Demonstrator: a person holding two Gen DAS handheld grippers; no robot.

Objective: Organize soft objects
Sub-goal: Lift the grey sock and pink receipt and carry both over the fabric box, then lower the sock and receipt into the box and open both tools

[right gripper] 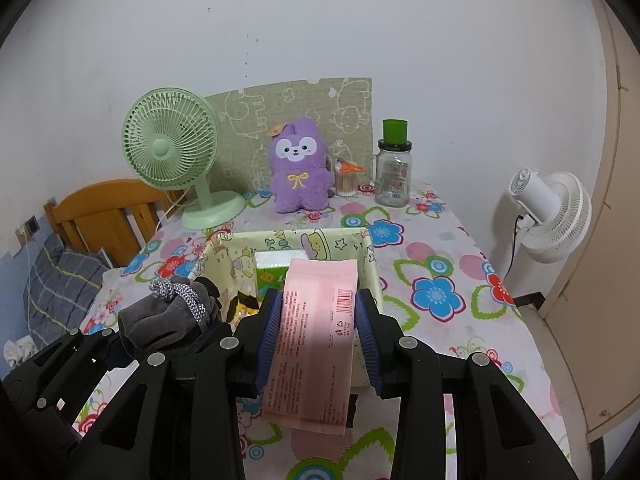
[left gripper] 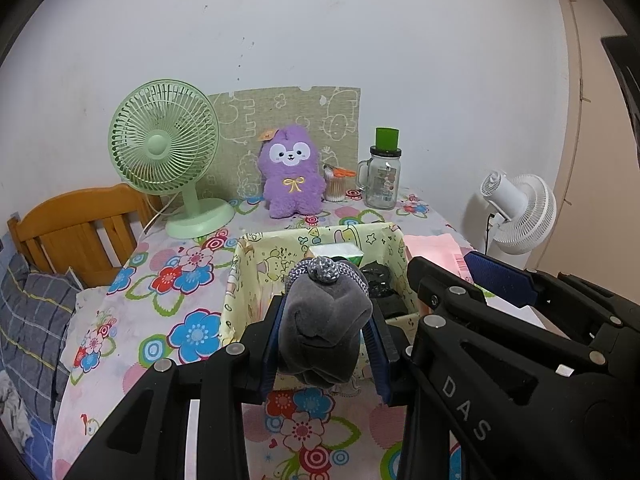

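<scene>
Now, left gripper (left gripper: 325, 334): angled downward over the near edge of the fabric box (left gripper: 234, 280); its blue pads are clamped on a grey pouch (left gripper: 324, 328) — a soft velvety bundle with a knotted grey-and-white cord on top
Right gripper (right gripper: 317, 334): tilted down the same way, just right of the left one; jaws closed on a pink tissue pack (right gripper: 316, 336), which stands lengthwise between the pads with its barcode side up
Pouch position: raised above the box's near rim, clear of the table
Pink pack position: held over the near wall of the box; its far end reaches above the box opening
Box contents: a green-and-white tissue pack (right gripper: 272, 270) at the back; something black (left gripper: 376, 280) at the right — what it is I cannot tell
Table (right gripper: 440, 320): covered with a flowered cloth; the box sits mid-table
Back of table: a green fan (left gripper: 168, 152) at left; a purple plush toy (left gripper: 291, 172) beside it; a glass jar (left gripper: 382, 178) with a green top to the right
Beyond the table: a white fan (right gripper: 552, 216) at right
</scene>
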